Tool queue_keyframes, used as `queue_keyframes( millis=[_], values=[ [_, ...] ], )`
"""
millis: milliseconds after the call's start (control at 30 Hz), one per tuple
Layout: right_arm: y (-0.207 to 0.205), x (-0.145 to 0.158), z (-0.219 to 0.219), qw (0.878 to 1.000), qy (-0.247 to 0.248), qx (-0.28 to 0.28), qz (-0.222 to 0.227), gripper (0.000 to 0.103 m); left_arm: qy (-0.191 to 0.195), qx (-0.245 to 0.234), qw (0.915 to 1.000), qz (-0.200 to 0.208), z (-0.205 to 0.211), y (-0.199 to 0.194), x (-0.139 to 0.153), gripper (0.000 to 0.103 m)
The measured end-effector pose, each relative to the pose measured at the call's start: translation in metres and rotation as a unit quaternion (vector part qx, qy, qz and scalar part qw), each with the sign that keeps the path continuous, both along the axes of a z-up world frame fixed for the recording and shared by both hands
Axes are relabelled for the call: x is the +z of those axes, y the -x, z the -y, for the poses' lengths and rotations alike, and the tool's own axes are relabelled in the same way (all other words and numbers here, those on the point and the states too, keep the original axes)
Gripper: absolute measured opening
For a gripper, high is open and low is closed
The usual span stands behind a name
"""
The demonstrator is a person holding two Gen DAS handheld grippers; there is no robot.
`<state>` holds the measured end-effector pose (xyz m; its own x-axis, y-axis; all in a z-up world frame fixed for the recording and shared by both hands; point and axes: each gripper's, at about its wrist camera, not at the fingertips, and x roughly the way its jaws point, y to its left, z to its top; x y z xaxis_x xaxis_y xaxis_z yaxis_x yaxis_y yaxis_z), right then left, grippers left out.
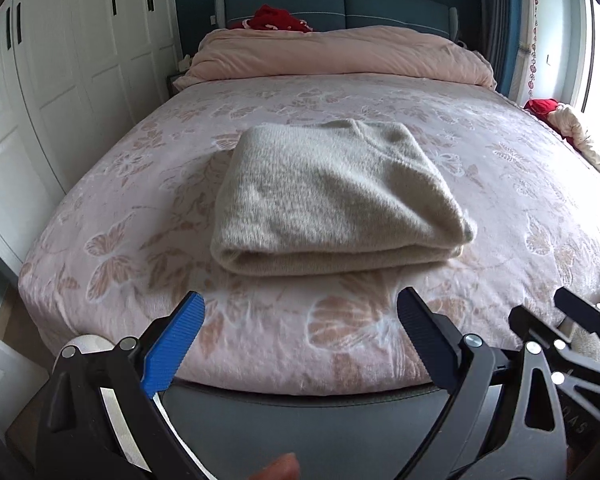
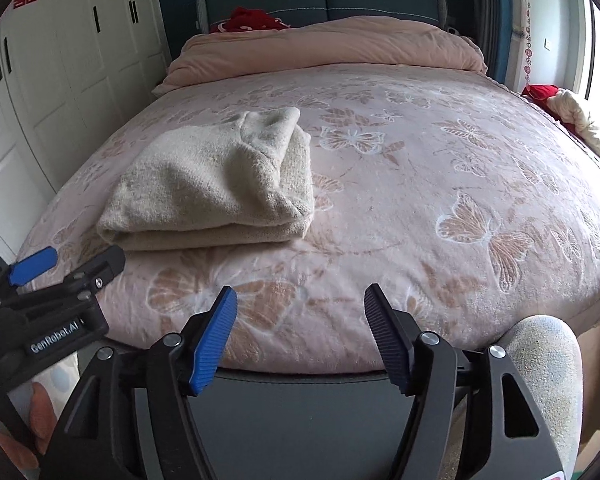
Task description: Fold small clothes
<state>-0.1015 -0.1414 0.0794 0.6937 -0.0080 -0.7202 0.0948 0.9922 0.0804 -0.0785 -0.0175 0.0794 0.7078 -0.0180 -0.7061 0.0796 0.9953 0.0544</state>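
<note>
Folded cream sweater (image 1: pixel 332 200) on bed (image 1: pixel 500 208); both tongs (image 1: pixel 300 332) (image 2: pixel 300 332) spread, holding nothing.

We see a bed (image 1: pixel 140 208) with a pink butterfly-patterned cover; on it lie a folded cream sweater (image 1: pixel 332 200), a bunched pink duvet (image 1: pixel 340 54) and red cloth (image 1: pixel 276 20).

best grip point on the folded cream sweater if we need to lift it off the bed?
Probably the rolled fold edge nearest the grippers. The sweater lies flat on the pink bedspread with that thick, rounded edge facing the foot of the bed, layers stacked there. Come in low from the near side, one finger sliding under the fold. Both the left gripper and right gripper are open and empty, short of it.
</note>
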Motion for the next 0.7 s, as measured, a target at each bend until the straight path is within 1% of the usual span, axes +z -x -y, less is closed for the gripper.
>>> queue_keyframes(
  millis=[233,467,700],
  values=[
    [-0.002,-0.003,-0.01,1.0,0.006,0.002,-0.007,0.067,0.005,-0.006,0.9999,0.007,0.002,0.004,-0.001,0.094],
    [-0.005,-0.004,-0.006,1.0,-0.001,-0.012,-0.011,0.068,0.009,0.004,0.9999,-0.008,-0.001,0.0,-0.005,0.094],
    [-0.008,-0.004,-0.015,1.0,0.008,-0.008,-0.011,0.068,-0.009,-0.003,1.0,0.003,0.002,0.003,-0.007,0.094]
  ],
)
